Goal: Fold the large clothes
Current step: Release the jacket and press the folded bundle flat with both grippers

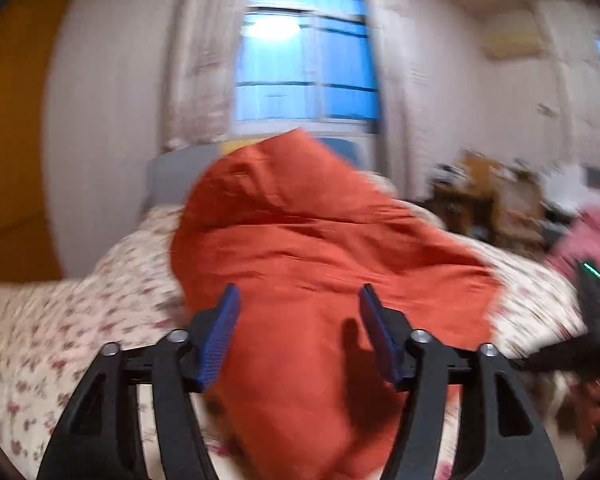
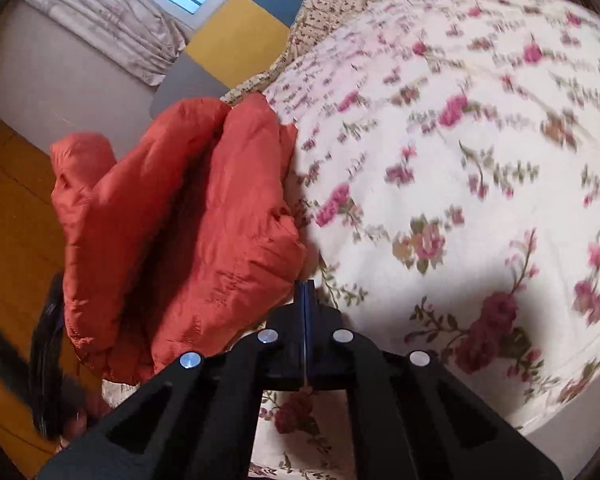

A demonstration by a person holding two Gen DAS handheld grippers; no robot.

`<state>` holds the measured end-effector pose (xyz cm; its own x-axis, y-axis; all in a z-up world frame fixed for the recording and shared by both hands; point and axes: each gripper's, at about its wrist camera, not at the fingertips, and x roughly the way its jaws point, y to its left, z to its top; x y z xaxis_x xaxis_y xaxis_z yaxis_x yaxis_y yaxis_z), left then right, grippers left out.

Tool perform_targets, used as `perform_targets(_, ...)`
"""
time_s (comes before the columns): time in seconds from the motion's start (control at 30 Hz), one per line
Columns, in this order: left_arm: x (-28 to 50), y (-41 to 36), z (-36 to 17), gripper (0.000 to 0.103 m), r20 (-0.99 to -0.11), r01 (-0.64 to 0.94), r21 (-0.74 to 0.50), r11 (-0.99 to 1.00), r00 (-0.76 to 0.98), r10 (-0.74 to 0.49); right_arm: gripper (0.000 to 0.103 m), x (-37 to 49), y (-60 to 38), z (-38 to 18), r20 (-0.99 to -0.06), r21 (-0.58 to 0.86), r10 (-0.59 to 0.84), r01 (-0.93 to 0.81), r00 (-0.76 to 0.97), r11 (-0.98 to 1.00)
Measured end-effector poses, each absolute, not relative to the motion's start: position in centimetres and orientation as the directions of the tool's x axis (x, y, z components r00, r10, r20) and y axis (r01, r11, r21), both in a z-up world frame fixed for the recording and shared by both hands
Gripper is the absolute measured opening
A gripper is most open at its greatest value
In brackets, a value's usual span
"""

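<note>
A large orange-red garment (image 1: 312, 248) lies bunched on the floral bedspread (image 1: 80, 308). My left gripper (image 1: 298, 300) is open, its blue pads on either side of the cloth just above it, holding nothing. In the right wrist view the garment (image 2: 172, 232) is a puffy heap at the left of the floral bedspread (image 2: 460, 160). My right gripper (image 2: 305, 292) is shut; its tips touch the heap's lower right edge, and I cannot tell whether cloth is pinched. The other gripper (image 1: 592, 304) shows at the right edge of the left wrist view.
A window (image 1: 304, 64) with curtains stands behind the bed. A grey, yellow and blue headboard (image 2: 236, 40) is at the bed's far end. Cluttered furniture (image 1: 496, 196) stands at the right. An orange wooden floor (image 2: 16, 216) lies left of the bed.
</note>
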<state>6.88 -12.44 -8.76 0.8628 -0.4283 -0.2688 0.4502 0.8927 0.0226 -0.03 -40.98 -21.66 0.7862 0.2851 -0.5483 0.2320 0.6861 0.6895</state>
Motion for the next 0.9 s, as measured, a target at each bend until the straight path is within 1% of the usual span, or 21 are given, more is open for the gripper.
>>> perform_targets(0.03,8.8,-11.9,-9.0,0.068,-0.320,0.436,-0.043,0.899,0.846,-0.426,0.007,-0.2,-41.2,-20.6,-0.529,0.685,0.268,0.219,0.805,0.695)
perform_targets(0.07,10.5,-11.5,-9.4,0.068,-0.375,0.433,-0.114,0.894,0.815,-0.442,0.014,-0.5,-41.4,-19.8,-0.502,0.689,0.253,0.206,0.827,0.695)
perform_targets(0.1,11.7,-11.5,-10.0,0.068,-0.413,0.438,-0.181,0.880,0.779,-0.473,0.049,-0.7,-41.5,-19.0,-0.474,0.698,0.246,0.190,0.846,0.691)
perform_targets(0.13,12.2,-11.8,-10.3,0.068,-0.428,0.443,-0.190,0.876,0.766,-0.480,0.073,-1.0,-41.7,-18.1,-0.436,0.708,0.239,0.167,0.867,0.686)
perform_targets(0.2,11.3,-13.1,-10.4,0.068,-0.426,0.459,-0.105,0.882,0.781,-0.457,0.073,-1.2,-41.5,-16.4,-0.382,0.706,0.239,0.115,0.893,0.699)
perform_targets(0.27,10.5,-14.5,-10.5,0.068,-0.433,0.491,-0.046,0.870,0.775,-0.460,0.073,-0.9,-41.0,-15.0,-0.333,0.703,0.273,0.045,0.902,0.709)
perform_targets(0.33,9.6,-15.8,-10.4,0.068,-0.434,0.520,0.001,0.854,0.769,-0.468,0.085,-0.3,-40.3,-14.3,-0.298,0.710,0.332,-0.024,0.895,0.704)
perform_targets(0.43,9.5,-17.3,-10.3,0.068,-0.447,0.542,0.031,0.840,0.759,-0.474,0.086,0.6,-38.8,-13.7,-0.293,0.690,0.376,-0.077,0.879,0.719)
perform_targets(0.47,9.6,-17.6,-10.3,0.068,-0.450,0.545,0.034,0.838,0.757,-0.474,0.087,1.1,-38.3,-13.6,-0.313,0.676,0.384,-0.080,0.869,0.733)
perform_targets(0.5,9.8,-17.7,-10.3,0.068,-0.451,0.545,0.038,0.838,0.758,-0.472,0.087,1.7,-37.9,-13.7,-0.336,0.663,0.381,-0.071,0.861,0.745)
perform_targets(0.53,9.6,-18.0,-10.4,0.068,-0.452,0.544,0.045,0.838,0.759,-0.469,0.074,2.2,-37.7,-14.0,-0.371,0.642,0.360,-0.044,0.856,0.765)
perform_targets(0.57,10.0,-17.9,-10.5,0.068,-0.453,0.545,0.047,0.837,0.758,-0.468,0.060,2.6,-37.3,-14.1,-0.405,0.619,0.337,-0.016,0.850,0.785)
perform_targets(0.6,9.9,-18.1,-10.5,0.069,-0.453,0.546,0.052,0.836,0.759,-0.467,0.025,3.1,-37.0,-14.5,-0.453,0.586,0.306,0.021,0.837,0.810)
perform_targets(0.63,9.9,-18.1,-10.6,0.071,-0.454,0.547,0.055,0.835,0.759,-0.467,0.015,3.4,-36.8,-14.9,-0.487,0.565,0.282,0.053,0.826,0.823)
perform_targets(0.67,9.9,-18.0,-10.7,0.072,-0.456,0.550,0.056,0.833,0.756,-0.469,0.014,3.6,-37.2,-15.6,-0.498,0.577,0.283,0.069,0.820,0.814)
perform_targets(0.73,9.8,-18.1,-10.6,0.075,-0.457,0.564,0.060,0.824,0.749,-0.480,0.010,3.4,-37.7,-16.8,-0.490,0.605,0.294,0.077,0.820,0.792)
perform_targets(0.77,9.6,-18.2,-10.5,0.077,-0.458,0.573,0.068,0.817,0.745,-0.485,0.009,3.5,-37.8,-17.3,-0.504,0.600,0.281,0.097,0.817,0.794)
perform_targets(0.83,9.2,-18.2,-10.3,0.077,-0.447,0.589,0.079,0.804,0.742,-0.499,0.005,3.4,-38.0,-18.2,-0.529,0.575,0.239,0.137,0.814,0.807)
perform_targets(0.87,9.0,-17.7,-10.1,0.077,-0.430,0.594,0.057,0.802,0.740,-0.517,0.005,3.4,-38.1,-18.7,-0.542,0.558,0.213,0.159,0.813,0.815)
perform_targets(0.9,8.8,-17.1,-9.9,0.077,-0.414,0.591,0.024,0.806,0.740,-0.531,0.001,3.3,-38.2,-19.1,-0.552,0.543,0.190,0.178,0.812,0.820)
